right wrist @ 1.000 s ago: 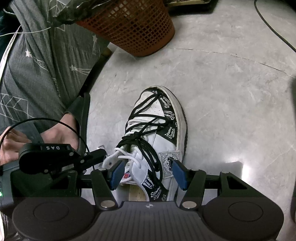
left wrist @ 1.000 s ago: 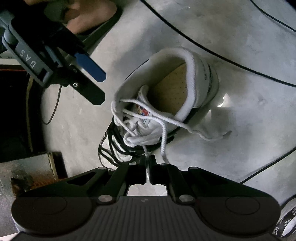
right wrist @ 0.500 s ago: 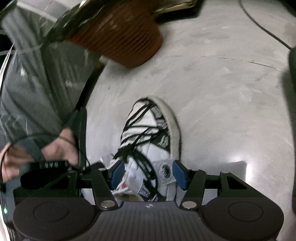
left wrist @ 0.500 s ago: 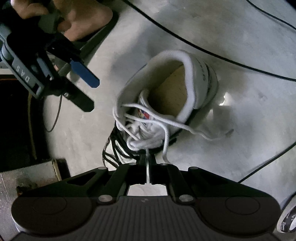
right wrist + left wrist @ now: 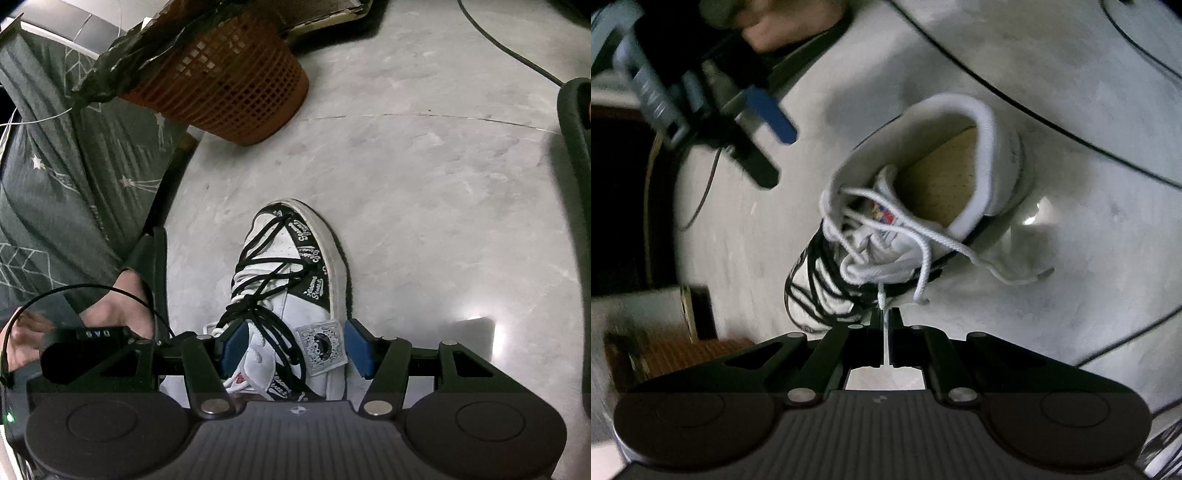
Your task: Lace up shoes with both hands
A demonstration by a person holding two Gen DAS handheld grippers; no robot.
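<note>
Since a second ago my right gripper (image 5: pixel 291 350) has rolled a little, so the orange mesh basket (image 5: pixel 236 88) now sits higher and further right in its view. In the left wrist view that gripper (image 5: pixel 764 136) has slid slightly across the top left corner, now blurred. The shoe (image 5: pixel 295 295) itself has not shifted on the grey floor (image 5: pixel 424 184).

My left gripper (image 5: pixel 885 321) is clamped tight on the end of the white lace (image 5: pixel 884 295), which runs straight up from between its closed fingers to the loose white loops over the shoe's tongue. My right gripper stands wide, its blue pads either side of the shoe's ankle part without pressing on anything I can see. The black lace (image 5: pixel 266 258) criss-crosses the front of the shoe.

Around it: thin black cables (image 5: pixel 1052 122) curve across the floor beyond the heel, a person's hand (image 5: pixel 122 314) holds the left gripper's handle at my left, with a grey patterned trouser leg (image 5: pixel 55 177) behind it. A dark slipper (image 5: pixel 576 184) edges in at the right.

The basket is tilted, with dark crumpled plastic (image 5: pixel 122 70) at its rim; I cannot tell what lies inside.
</note>
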